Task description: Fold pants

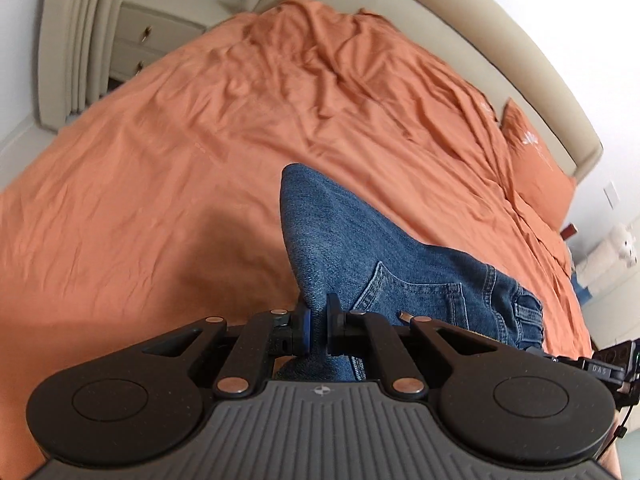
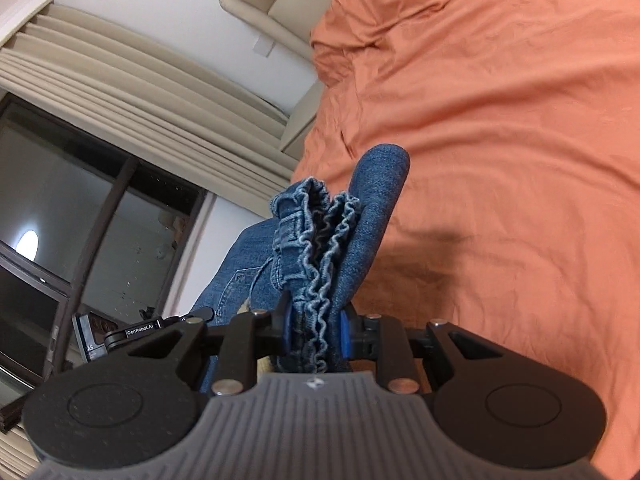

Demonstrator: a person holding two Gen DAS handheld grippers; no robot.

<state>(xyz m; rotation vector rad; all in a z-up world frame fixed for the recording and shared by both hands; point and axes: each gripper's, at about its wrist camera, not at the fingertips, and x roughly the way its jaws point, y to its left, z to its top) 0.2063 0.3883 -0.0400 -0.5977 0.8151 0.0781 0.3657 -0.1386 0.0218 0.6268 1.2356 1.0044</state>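
Blue denim pants [image 1: 360,256] hang in the air above an orange bedspread [image 1: 160,184], stretched between both grippers. My left gripper [image 1: 318,326] is shut on a thin edge of the denim near a back pocket [image 1: 416,296]. In the right wrist view, the same pants [image 2: 360,216] show their bunched, elastic waistband [image 2: 320,248]. My right gripper [image 2: 314,330] is shut on that thick waistband fold. The other gripper's body [image 2: 132,332] appears at the left, past the denim. The legs of the pants are hidden below the grippers.
The orange bedspread [image 2: 500,140] is wrinkled and covers a wide bed with a beige padded headboard [image 1: 460,40]. An orange pillow [image 1: 536,160] lies at the right. A beige nightstand [image 1: 160,36], curtains [image 2: 140,92] and a dark window [image 2: 80,200] stand beyond the bed's edge.
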